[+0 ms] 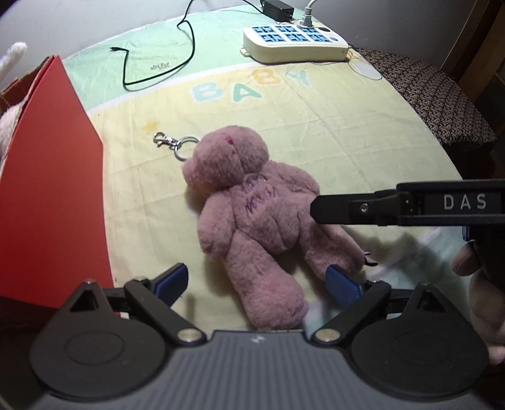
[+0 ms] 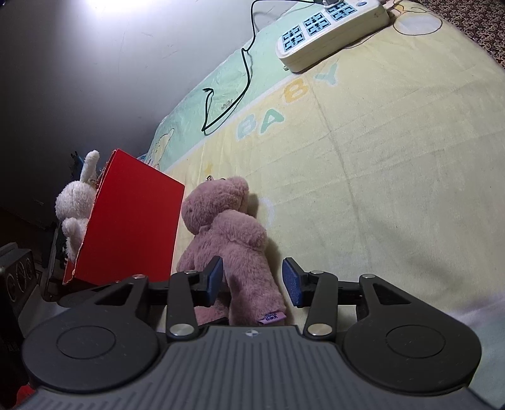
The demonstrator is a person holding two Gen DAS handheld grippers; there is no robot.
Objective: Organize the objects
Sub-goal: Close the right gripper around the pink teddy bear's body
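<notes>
- the pink teddy bear [image 1: 252, 217] lies flat on the yellow-green baby blanket [image 1: 347, 132], roughly mid-blanket, with plenty of bare cloth to its right and out toward the far edge.
- on its left stands a red box [image 1: 53, 189], close by but not touching as far as i can tell. a white plush rabbit [image 2: 77, 202] pokes out of the box's far side.
- at the back edge sits a white power strip [image 1: 293, 41] with a black adapter [image 1: 279, 9] and a loose black cable [image 1: 157, 63] trailing over the green part, all well apart from the bear.
- the bear's long axis runs head-away, legs-toward the left camera, tilted a bit so the head leans left. a metal keyring clip [image 1: 172, 143] sticks out from the top of its head toward the box.
- left gripper [image 1: 257, 280] is spread wide, blue pads on either side of the bear's near leg, not pinching anything.
- right gripper [image 2: 252, 280] is parted too, with the bear's other leg between its fingers; the left pad looks right up against the fur, the right pad just beside it with a gap. not clamped.
- in the left view the right gripper's black finger [image 1: 344, 206] reaches in from the right and overlaps the bear's arm, with a hand [image 1: 483, 296] behind it.
</notes>
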